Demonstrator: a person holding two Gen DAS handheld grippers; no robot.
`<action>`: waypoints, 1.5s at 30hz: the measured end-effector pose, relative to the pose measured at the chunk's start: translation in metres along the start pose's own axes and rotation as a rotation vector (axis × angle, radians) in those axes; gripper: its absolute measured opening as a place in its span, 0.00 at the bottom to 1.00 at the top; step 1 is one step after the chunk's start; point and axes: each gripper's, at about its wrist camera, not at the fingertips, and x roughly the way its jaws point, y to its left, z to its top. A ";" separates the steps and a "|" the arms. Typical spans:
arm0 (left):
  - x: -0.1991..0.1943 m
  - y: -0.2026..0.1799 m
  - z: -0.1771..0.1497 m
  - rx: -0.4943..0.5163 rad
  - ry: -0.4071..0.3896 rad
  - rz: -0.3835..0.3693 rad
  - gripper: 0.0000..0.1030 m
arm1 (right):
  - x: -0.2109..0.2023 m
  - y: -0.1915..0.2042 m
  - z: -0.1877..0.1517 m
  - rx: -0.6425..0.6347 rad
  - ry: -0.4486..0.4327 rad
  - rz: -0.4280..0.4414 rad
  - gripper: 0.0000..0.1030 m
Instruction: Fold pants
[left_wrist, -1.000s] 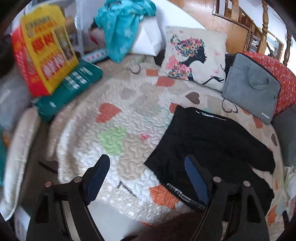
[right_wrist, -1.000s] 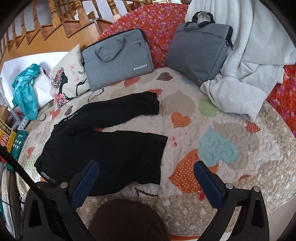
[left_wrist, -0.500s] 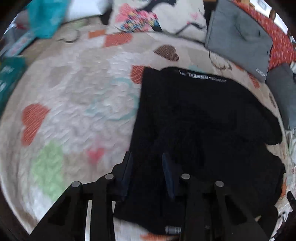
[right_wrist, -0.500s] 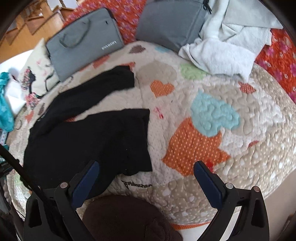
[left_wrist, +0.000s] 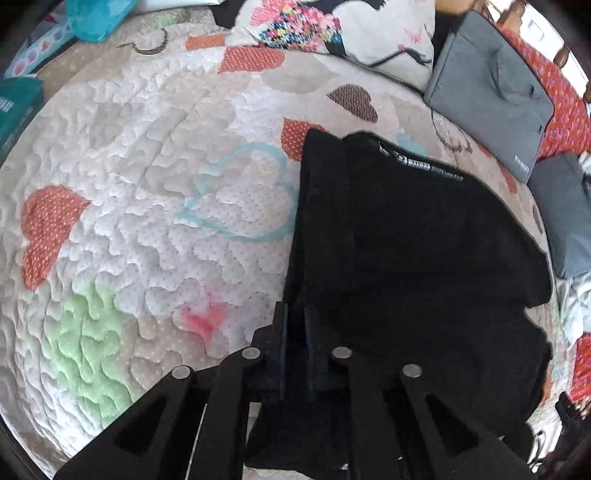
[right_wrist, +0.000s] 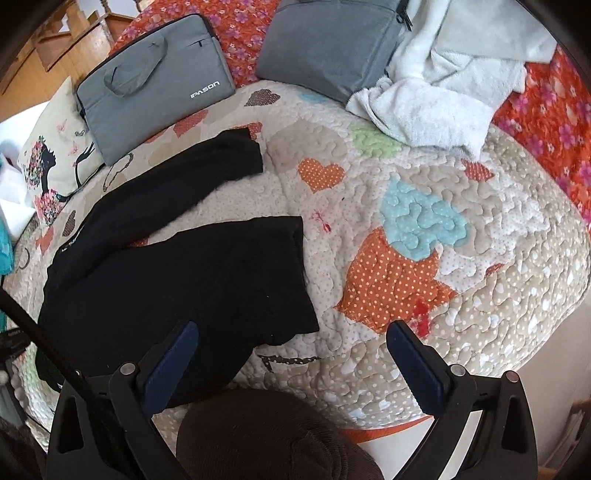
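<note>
The black pants (left_wrist: 406, 258) lie spread on the heart-patterned quilt (left_wrist: 129, 184), waistband toward the left, with a printed waistband label (left_wrist: 421, 164) at the far side. My left gripper (left_wrist: 294, 314) is shut on the near waistband edge of the pants. In the right wrist view the pants (right_wrist: 166, 280) lie with both legs pointing right, the far leg (right_wrist: 207, 162) angled away. My right gripper (right_wrist: 291, 332) is open and empty, above the near leg's hem (right_wrist: 295, 295).
Two grey laptop bags (right_wrist: 155, 81) (right_wrist: 332, 40) and a white fleece blanket (right_wrist: 443, 85) lie at the back. A printed pillow (left_wrist: 343, 33) and a teal cloth (left_wrist: 96, 18) sit at the far left. A brown cushion (right_wrist: 273, 435) lies below the right gripper.
My left gripper moved forward over the pants and closed on the near waistband edge. My right gripper came lower toward the near leg's hem and stayed open.
</note>
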 end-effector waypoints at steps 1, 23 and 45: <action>-0.006 0.007 0.000 -0.032 -0.015 -0.051 0.13 | 0.002 -0.002 0.001 0.007 0.001 0.010 1.00; -0.081 0.008 -0.073 -0.007 -0.169 0.171 0.48 | 0.062 -0.010 0.053 -0.115 0.136 0.047 0.18; -0.069 -0.096 0.058 0.226 -0.204 0.099 0.64 | 0.018 0.055 0.153 -0.224 -0.037 0.308 0.55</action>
